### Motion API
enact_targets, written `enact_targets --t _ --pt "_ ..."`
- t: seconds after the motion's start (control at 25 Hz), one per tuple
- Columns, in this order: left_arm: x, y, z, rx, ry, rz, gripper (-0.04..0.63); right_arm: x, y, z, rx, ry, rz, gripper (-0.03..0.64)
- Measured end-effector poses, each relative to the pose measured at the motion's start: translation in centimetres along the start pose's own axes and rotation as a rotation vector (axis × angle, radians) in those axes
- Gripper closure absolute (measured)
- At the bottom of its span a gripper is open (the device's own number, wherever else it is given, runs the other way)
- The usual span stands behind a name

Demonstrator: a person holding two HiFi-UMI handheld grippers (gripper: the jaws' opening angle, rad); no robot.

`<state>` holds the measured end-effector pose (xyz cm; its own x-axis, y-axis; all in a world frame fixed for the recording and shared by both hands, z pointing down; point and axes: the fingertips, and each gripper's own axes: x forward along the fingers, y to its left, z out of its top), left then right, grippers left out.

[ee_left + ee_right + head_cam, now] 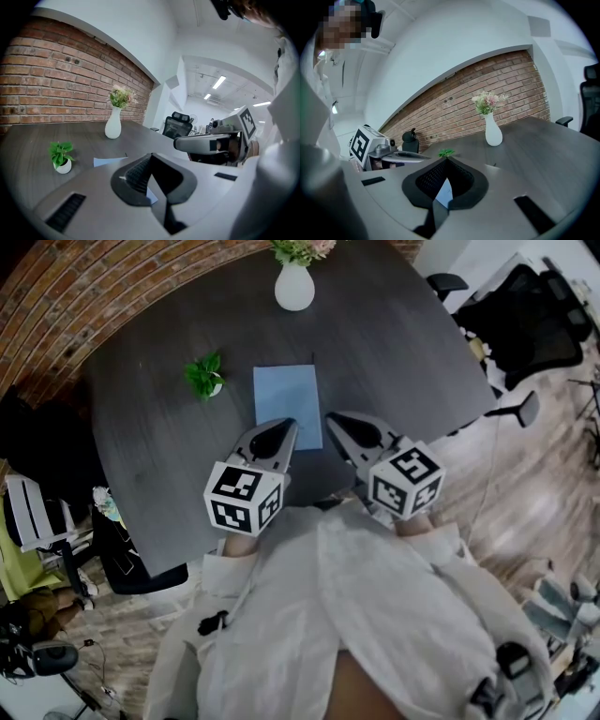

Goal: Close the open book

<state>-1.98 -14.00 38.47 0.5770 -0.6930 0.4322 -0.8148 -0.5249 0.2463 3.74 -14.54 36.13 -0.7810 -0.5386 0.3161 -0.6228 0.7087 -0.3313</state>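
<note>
Left tongs (288, 426) and right tongs (332, 418) clenched empty near seemingly closed blue book (286, 390).

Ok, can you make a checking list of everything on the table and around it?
Surface: dark grey table, no spills seen.
Job's things: blue book lies flat and looks closed already.
Clutter: white vase with flowers and small potted plant, both upright, apart from the book.
Grippers: left gripper and right gripper both shut, empty, over the book's near edge.
Cables: nothing seen on the table.
Surroundings: brick wall, black office chairs, wooden floor.
</note>
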Motion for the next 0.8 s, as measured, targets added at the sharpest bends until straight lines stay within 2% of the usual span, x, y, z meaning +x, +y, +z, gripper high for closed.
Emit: enact_targets --t 0.8 --pt "0.08 0.15 -0.14 -0.012 -0.005 -0.005 0.591 0.32 -0.23 -0.72 -0.005 0.018 0.007 0.612"
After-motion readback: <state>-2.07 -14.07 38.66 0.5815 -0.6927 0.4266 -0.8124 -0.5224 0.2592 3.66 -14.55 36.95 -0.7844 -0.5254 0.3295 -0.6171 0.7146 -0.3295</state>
